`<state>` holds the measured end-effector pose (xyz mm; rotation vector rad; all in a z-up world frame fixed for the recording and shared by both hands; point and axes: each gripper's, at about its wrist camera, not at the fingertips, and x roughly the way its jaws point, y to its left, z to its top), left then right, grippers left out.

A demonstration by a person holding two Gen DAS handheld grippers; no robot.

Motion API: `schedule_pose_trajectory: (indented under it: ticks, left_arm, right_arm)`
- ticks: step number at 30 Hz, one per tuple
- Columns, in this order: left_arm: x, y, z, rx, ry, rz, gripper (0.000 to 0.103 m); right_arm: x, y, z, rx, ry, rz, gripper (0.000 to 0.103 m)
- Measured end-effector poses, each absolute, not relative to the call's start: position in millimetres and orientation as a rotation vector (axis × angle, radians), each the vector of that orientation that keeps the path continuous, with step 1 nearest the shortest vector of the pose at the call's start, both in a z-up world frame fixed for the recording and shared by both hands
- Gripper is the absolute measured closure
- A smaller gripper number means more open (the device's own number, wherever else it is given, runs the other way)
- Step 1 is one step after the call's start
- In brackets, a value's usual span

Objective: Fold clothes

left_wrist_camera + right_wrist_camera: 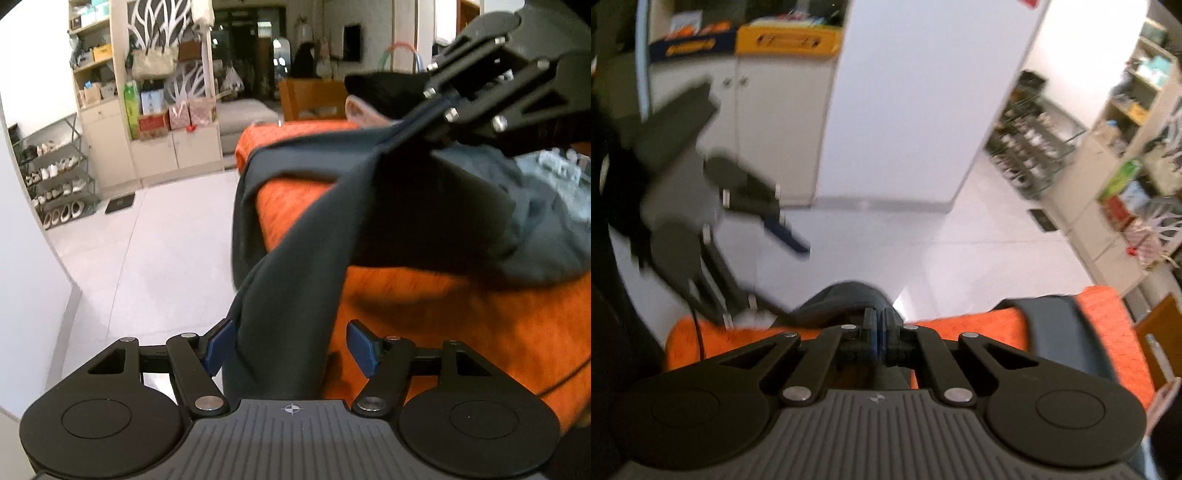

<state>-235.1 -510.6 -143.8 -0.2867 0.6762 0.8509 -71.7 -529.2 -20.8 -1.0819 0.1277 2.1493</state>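
Logging lower centre: our left gripper (291, 349), jaws apart, dark garment (295, 266) hanging between its pads unpinched | upper right: right gripper (448, 107) clamps garment above the orange couch (443, 314) | risk: floorward slide, bunching.

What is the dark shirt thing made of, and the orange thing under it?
The dark garment looks like soft knit cloth, maybe cotton: matte, it drapes and bunches in loose folds between the grippers. The orange cover looks like a fuzzy, nubbly fabric, perhaps fleece or chenille; its surface shows a speckled pile. The blur leaves both open.
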Motion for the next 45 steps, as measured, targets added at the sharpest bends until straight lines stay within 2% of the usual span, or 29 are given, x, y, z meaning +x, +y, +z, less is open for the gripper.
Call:
schedule_pose_trajectory:
  ticks: [6,12,14,15,16,17,18,19,21,31,36,38,40,41,42,44,45]
  left_arm:
    - [-199.8,-512.3,-142.7,-0.183,0.642,0.951,0.034]
    - [-216.2,-499.7,-165.2,-0.284,0.706,1.135,0.036]
    - [-227.5,-497.4,-168.5,-0.307,0.705,1.178,0.044]
    - [-233.3,-496.9,-169.6,-0.315,0.702,1.198,0.052]
    - [-238.9,-497.7,-168.7,-0.314,0.696,1.212,0.067]
    - [-243.4,-499.4,-166.1,-0.313,0.688,1.216,0.074]
    - [-247.9,-501.1,-163.6,-0.312,0.680,1.221,0.088]
    - [-252.6,-503.0,-160.6,-0.310,0.672,1.226,0.095]
    - [-265.1,-510.1,-148.9,-0.296,0.652,1.250,0.096]
    - [-328.7,-551.9,-52.7,-0.139,0.676,1.182,0.097]
    - [-335.7,-513.3,-31.7,-0.183,0.724,1.101,0.096]
    - [-334.6,-479.3,-39.7,-0.225,0.739,1.114,0.091]
    - [-334.0,-446.2,-53.5,-0.286,0.738,1.150,0.077]
    - [-333.4,-432.4,-60.4,-0.310,0.735,1.170,0.076]
    - [-332.7,-419.4,-67.0,-0.332,0.734,1.188,0.076]
    - [-329.4,-402.5,-78.0,-0.351,0.740,1.213,0.067]
    - [-328.5,-397.6,-81.2,-0.355,0.732,1.223,0.060]
  right_arm:
    - [-57.5,-529.9,10.8,-1.012,0.166,2.105,0.100]
    - [-36.8,-532.9,31.7,-0.870,0.269,2.087,0.100]
    - [-25.3,-533.6,39.0,-0.814,0.321,2.091,0.100]
    - [-20.0,-534.1,42.0,-0.791,0.344,2.092,0.100]
    - [-16.1,-535.1,43.4,-0.782,0.360,2.096,0.100]
    - [-12.3,-536.2,44.8,-0.773,0.375,2.099,0.100]
    - [-8.7,-537.1,45.8,-0.769,0.386,2.101,0.100]
    - [-5.6,-536.7,45.4,-0.780,0.384,2.102,0.100]
    - [-1.9,-535.1,44.1,-0.798,0.384,2.109,0.100]
    - [-18.3,-542.8,43.8,-0.891,0.453,2.246,0.100]
    - [-18.7,-512.4,27.1,-0.883,0.434,2.210,0.100]
    - [-19.2,-495.5,17.0,-0.871,0.417,2.172,0.100]
    - [-19.7,-478.7,6.8,-0.859,0.399,2.134,0.099]
    - [-20.0,-470.3,1.7,-0.853,0.390,2.115,0.095]
    - [-20.2,-461.9,-3.3,-0.847,0.382,2.096,0.087]
    - [-20.3,-446.6,-13.0,-0.836,0.364,2.057,0.084]
    - [-18.4,-444.8,-15.5,-0.835,0.359,2.030,0.082]
